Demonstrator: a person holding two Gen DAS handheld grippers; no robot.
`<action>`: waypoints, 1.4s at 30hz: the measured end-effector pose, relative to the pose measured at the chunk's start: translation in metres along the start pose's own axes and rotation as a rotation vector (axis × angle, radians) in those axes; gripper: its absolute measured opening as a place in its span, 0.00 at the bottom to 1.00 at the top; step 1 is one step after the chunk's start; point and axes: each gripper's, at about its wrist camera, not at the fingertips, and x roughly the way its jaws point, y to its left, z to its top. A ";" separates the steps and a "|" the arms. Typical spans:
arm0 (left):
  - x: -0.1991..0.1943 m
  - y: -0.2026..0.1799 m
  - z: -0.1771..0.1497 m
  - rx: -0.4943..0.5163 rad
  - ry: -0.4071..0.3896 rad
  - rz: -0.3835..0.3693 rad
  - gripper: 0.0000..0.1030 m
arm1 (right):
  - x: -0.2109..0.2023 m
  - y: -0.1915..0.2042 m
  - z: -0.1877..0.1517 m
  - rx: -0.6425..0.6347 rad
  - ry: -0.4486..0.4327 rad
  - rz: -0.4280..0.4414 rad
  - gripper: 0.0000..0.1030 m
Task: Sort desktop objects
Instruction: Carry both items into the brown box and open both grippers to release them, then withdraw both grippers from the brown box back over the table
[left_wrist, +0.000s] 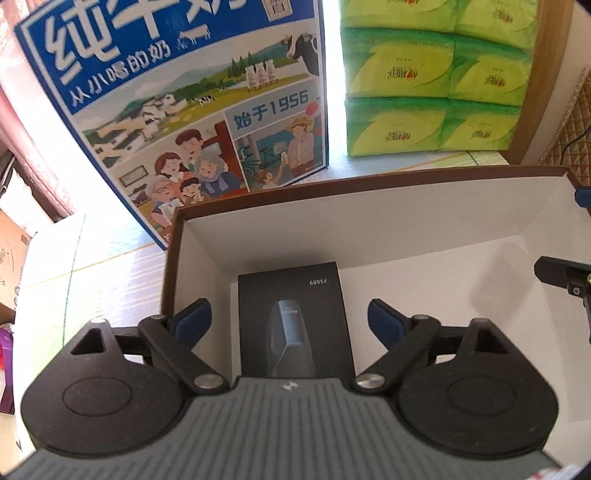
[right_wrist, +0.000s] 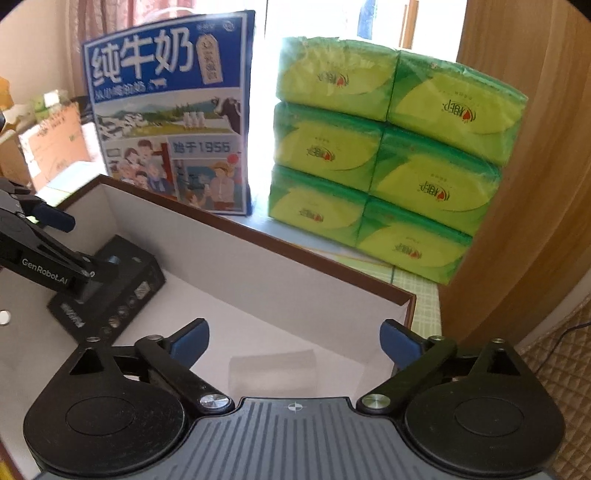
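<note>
Black box (left_wrist: 291, 325) inside tray (left_wrist: 369, 221), side print only in right view.

In the left wrist view, a small box (left_wrist: 293, 317) lies flat inside the open tray box (left_wrist: 369, 218), lower centre of the frame. Behind the tray, a milk carton (left_wrist: 192, 110) stands upper left. A tissue pack stack (left_wrist: 432, 81) stands upper right.
</note>
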 end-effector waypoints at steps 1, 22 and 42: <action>-0.006 0.000 -0.002 0.001 -0.009 0.001 0.89 | -0.004 0.000 -0.001 -0.002 -0.002 0.013 0.98; -0.143 -0.003 -0.074 -0.158 -0.154 -0.003 0.96 | -0.111 0.026 -0.045 0.111 -0.075 0.099 0.98; -0.233 0.013 -0.182 -0.277 -0.191 0.019 0.96 | -0.193 0.076 -0.086 0.210 -0.127 0.069 0.98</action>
